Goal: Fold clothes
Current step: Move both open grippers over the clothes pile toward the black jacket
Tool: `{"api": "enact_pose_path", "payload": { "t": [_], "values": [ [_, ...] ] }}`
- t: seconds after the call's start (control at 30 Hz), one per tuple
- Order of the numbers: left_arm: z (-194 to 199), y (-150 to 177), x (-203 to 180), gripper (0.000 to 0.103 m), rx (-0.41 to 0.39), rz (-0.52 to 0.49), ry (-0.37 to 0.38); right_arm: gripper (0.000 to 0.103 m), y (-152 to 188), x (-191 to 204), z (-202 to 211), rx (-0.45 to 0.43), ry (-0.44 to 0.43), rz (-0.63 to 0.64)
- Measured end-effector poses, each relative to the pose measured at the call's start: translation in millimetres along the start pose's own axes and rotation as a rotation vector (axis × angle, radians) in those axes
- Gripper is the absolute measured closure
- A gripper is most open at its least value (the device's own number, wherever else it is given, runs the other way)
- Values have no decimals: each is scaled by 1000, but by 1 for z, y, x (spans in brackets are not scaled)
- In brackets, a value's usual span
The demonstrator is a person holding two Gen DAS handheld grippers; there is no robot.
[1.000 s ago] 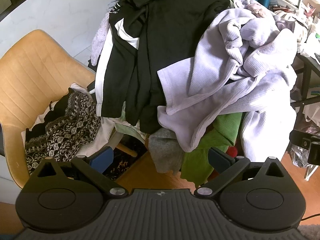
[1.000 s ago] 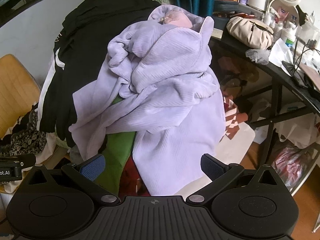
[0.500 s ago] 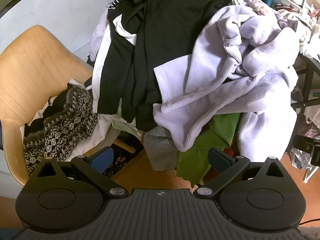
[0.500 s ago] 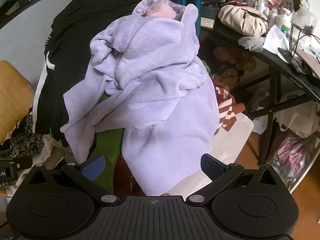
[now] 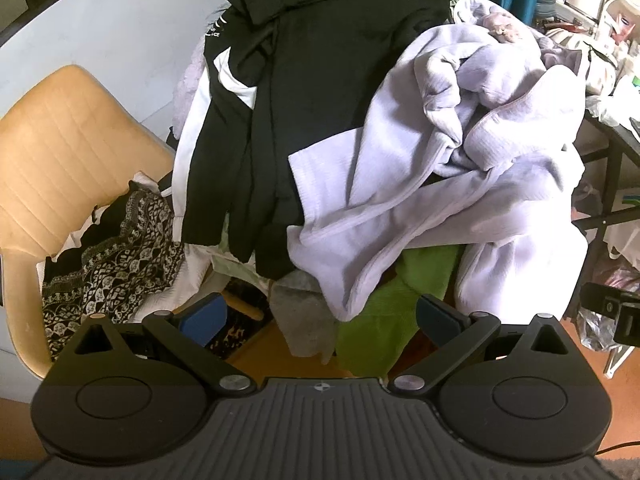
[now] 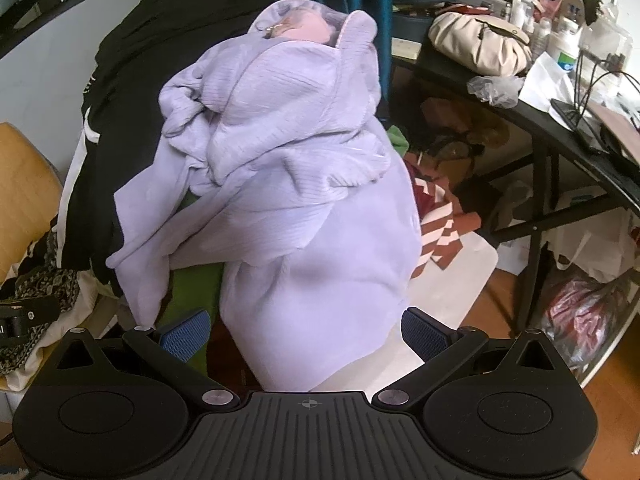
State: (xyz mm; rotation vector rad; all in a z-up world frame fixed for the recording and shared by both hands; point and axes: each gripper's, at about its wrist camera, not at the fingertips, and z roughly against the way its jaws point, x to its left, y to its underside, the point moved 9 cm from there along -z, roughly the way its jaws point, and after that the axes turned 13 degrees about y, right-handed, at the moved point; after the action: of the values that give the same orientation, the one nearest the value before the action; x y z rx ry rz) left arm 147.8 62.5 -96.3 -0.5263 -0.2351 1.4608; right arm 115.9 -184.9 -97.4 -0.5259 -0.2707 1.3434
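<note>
Two pairs of blue-padded fingers stand spread wide with nothing between them. The left gripper (image 5: pixel 320 314) points at the low hanging edge of a heap of clothes, its jaws apart and clear of the cloth. The right gripper (image 6: pixel 304 330) is likewise released, facing the near bottom of the lilac ribbed garment (image 6: pixel 304 208), which drapes over the top and front of the heap. Left of that lilac piece hangs a black garment with white panels (image 5: pixel 280 120). Under the lilac cloth a green garment (image 5: pixel 384 304) and a grey one (image 5: pixel 308 320) hang down. Far left stands a tan padded chair (image 5: pixel 52 152) with a black-and-white patterned garment (image 5: pixel 112 256) lying on its seat. Right of the heap is a black desk (image 6: pixel 560 136) carrying a beige bag (image 6: pixel 480 40).
</note>
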Motion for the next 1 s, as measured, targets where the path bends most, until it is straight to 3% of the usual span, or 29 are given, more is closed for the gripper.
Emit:
{"api": "enact_pose_path", "payload": {
  "t": [0.23,0.8,1.0],
  "values": [
    [-8,-4,-15,0,13,2,10,1,2,-22,-4,7,13,-32],
    [-29,-19,-78,0,33,-130,57,1,12,-79,-9,8,60,-147],
    [-33,-22,-85,0,35,-132,69,1,11,-84,-12,6,70,-150]
  ]
}}
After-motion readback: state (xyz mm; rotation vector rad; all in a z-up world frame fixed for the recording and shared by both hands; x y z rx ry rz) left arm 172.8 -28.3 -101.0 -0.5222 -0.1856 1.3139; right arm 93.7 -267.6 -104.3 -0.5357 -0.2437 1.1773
